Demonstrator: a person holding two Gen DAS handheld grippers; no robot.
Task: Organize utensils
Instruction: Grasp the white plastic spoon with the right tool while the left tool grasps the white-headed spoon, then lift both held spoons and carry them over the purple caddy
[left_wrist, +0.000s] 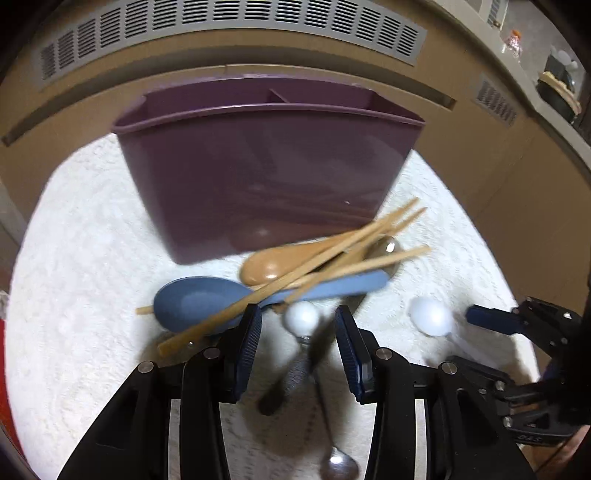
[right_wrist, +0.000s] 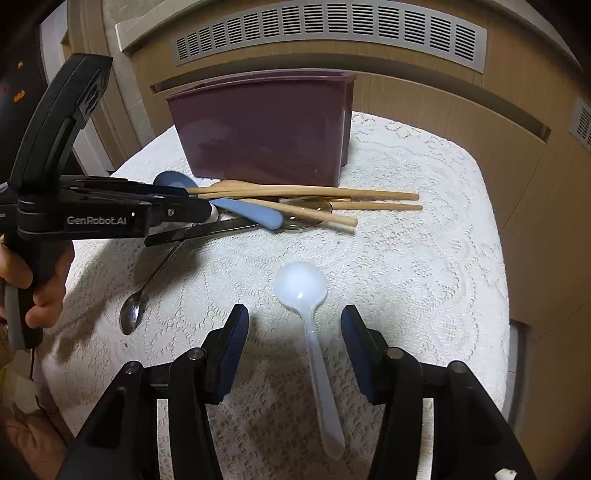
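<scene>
Right gripper spread, white plastic spoon lying loose between its fingers on the lace cloth. Left gripper part open over the utensil pile; grip unclear. Purple holder behind.

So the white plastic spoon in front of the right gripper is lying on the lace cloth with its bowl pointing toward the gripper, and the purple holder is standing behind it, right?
Not quite. In the right wrist view the white plastic spoon lies on the lace cloth with its bowl pointing away from the right gripper, toward the purple holder; the handle runs back between the open fingers. The rest is right.
</scene>
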